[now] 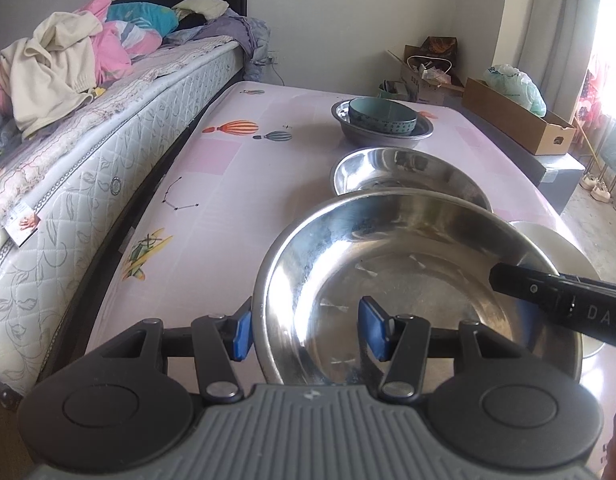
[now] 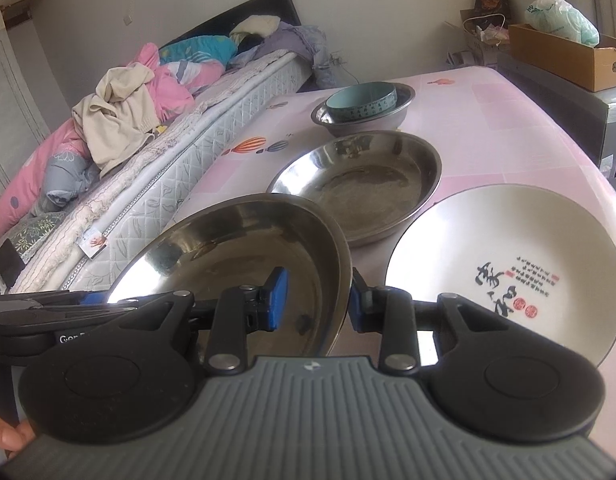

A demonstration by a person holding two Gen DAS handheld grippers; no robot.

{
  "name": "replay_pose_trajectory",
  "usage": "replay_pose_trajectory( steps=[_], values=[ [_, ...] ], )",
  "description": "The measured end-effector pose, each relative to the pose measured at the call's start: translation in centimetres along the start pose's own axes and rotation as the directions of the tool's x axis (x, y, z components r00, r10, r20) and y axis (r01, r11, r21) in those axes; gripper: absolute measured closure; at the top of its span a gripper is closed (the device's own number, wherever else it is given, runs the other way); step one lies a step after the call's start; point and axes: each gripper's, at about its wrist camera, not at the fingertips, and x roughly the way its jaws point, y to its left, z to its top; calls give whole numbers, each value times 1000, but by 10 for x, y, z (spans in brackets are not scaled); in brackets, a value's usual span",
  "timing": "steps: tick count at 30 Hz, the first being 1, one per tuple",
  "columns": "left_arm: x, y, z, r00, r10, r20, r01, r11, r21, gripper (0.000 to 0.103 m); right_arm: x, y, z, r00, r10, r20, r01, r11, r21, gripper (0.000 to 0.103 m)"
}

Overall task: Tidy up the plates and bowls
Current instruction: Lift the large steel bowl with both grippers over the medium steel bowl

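Both grippers, left (image 1: 306,330) and right (image 2: 318,300), are clamped on opposite rims of a round stainless-steel basin (image 1: 388,280).

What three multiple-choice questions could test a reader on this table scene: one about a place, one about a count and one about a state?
1. Where does the teal bowl sit?
A) inside the far steel bowl
B) on the bed
C) under a cardboard box

2. How many steel vessels are on the table?
A) one
B) three
C) five

3. In what state is the near steel dish?
A) upside down
B) filled with food
C) gripped at its rim by the left gripper and the right gripper

Answers:
1 A, since its teal wall rises from within the steel rim.
2 B, counting the far steel bowl, the middle steel dish and the near steel dish.
3 C, since each gripper straddles the rim, and the dish is upright and empty.
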Motion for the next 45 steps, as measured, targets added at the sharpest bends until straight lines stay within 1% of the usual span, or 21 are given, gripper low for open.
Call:
replay_pose_trajectory(
  steps=[6,10,15,19,22,26,35,41,45],
  values=[
    [18,-18,28,999,-38,21,37,999,3,49,2,-20,29,999,-30,43,30,1000,-9,71],
    [38,-34,46,998,-59,19,59,998,5,49,10,-38,46,997,-57,55,58,998,-2,70],
    [66,-46,63,997,-79,0,79,997,-4,49,29,-61,64,996,-84,36,83,996,9,68],
    [88,-51,75,996,-91,-25,91,996,-8,49,49,-77,78,996,-93,4,93,996,4,66],
    [102,-54,80,995,-92,-46,92,996,-8,49,63,-83,88,996,-93,-14,93,996,-5,62],
    [115,-54,84,993,-92,-75,92,996,-12,49,79,-88,96,994,-97,-40,97,995,-11,60],
    [130,-54,87,990,-96,-99,96,995,-3,49,103,-94,100,992,-100,-78,100,995,-3,58],
    [128,-49,89,993,-89,-82,89,996,-7,49,112,-87,102,990,-113,-83,111,993,-25,56],
    [120,-43,89,994,-88,-60,87,996,-18,48,115,-82,105,988,-137,-75,133,990,-52,51]
  ],
)
